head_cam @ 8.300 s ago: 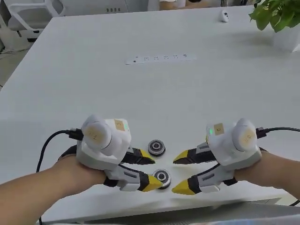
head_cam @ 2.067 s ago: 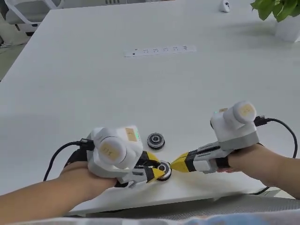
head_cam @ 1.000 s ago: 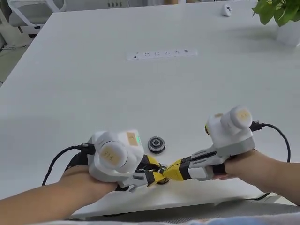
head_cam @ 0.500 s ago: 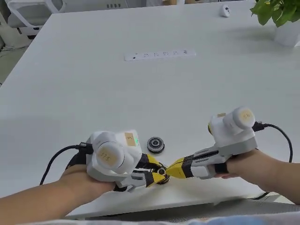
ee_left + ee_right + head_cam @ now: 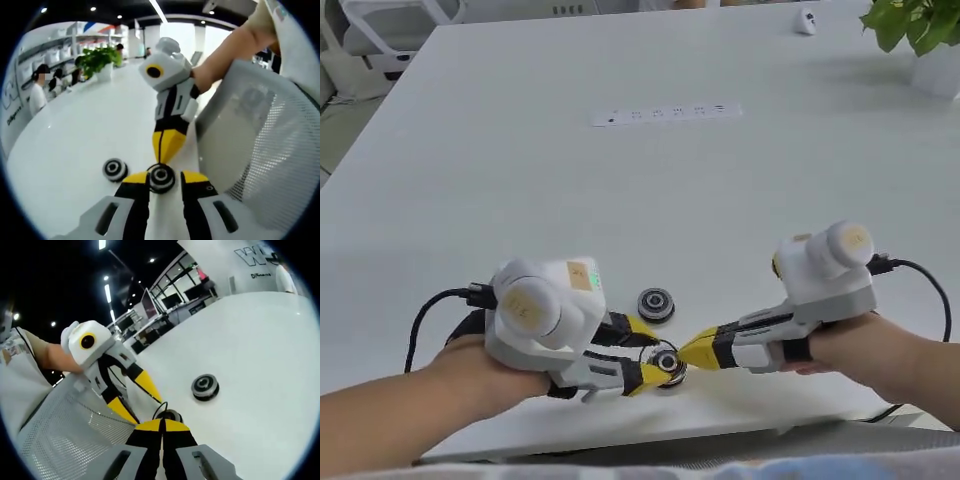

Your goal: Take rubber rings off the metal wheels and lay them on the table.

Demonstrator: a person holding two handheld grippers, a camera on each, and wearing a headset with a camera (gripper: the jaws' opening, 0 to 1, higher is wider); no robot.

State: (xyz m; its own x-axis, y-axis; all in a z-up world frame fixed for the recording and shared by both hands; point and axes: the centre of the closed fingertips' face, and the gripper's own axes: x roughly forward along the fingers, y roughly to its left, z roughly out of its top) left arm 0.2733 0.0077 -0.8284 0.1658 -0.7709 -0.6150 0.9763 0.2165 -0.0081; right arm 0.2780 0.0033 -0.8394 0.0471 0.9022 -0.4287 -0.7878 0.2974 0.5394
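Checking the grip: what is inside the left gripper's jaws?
A metal wheel sits between the left gripper's yellow jaws, with the right gripper's closed tip at its far edge. Its underside is hidden, so whether it rests on the table cannot be seen.

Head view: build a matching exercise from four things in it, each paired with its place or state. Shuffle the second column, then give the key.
1. near wheel
2. far wheel
3. power strip
4. right tool

A. shut, tips at the near wheel
B. loose on the table, just beyond the tools
C. far up the table, away from both tools
D. gripped by the left tool

Pairs: 1-D, 2-B, 3-C, 4-A
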